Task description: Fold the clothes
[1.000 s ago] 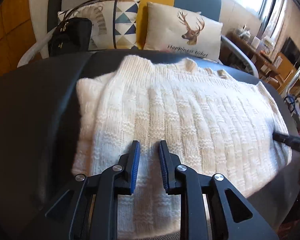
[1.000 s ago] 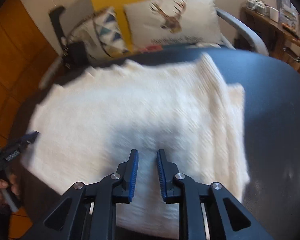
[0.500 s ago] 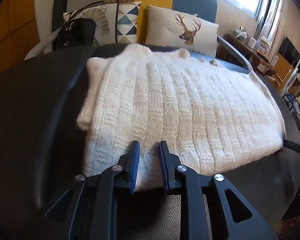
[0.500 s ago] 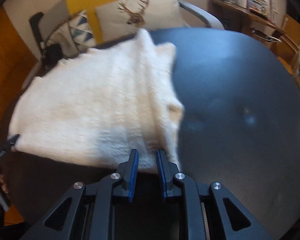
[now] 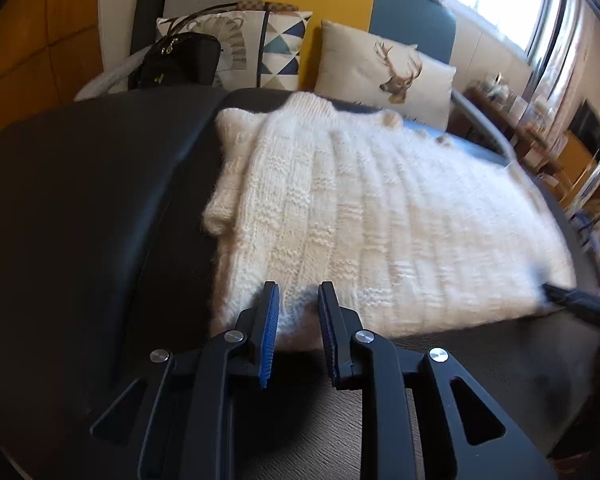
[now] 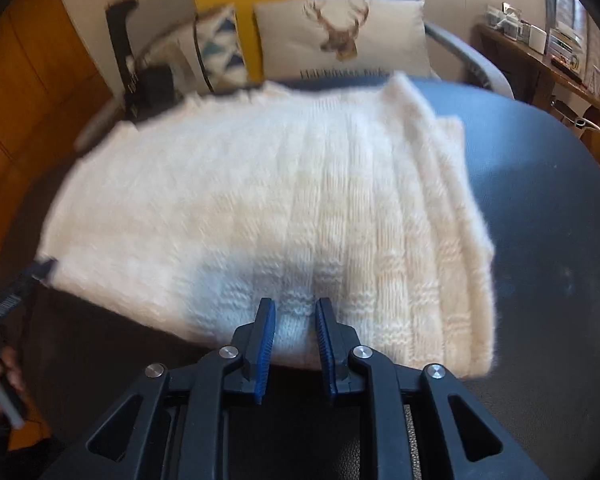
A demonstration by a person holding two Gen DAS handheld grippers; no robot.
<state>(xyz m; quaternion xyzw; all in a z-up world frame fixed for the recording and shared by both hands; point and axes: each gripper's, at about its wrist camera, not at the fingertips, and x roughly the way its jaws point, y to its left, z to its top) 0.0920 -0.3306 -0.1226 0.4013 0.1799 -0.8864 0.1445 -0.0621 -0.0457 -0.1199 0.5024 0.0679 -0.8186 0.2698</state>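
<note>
A cream knitted sweater [image 5: 372, 216] lies folded flat on the dark round table [image 5: 80, 200]; it also shows in the right wrist view [image 6: 260, 200]. My left gripper [image 5: 298, 300] is open and empty, its tips over the sweater's near left edge. My right gripper [image 6: 294, 312] is open and empty, its tips over the near edge toward the sweater's right side. The right gripper's tip shows in the left wrist view [image 5: 572, 300] at the sweater's right corner. The left gripper shows in the right wrist view [image 6: 20, 292] at the sweater's left corner.
A sofa stands behind the table with a deer cushion [image 5: 384, 76], a triangle-pattern cushion [image 5: 276, 48] and a black handbag [image 5: 180, 60]. A wooden shelf with small items [image 6: 540, 44] stands at the right. Bare dark tabletop [image 6: 548, 220] lies right of the sweater.
Both grippers drew back off the sweater to the near edge, then moved forward again over it. The right wrist view swung right and back. Both stayed open and empty.
</note>
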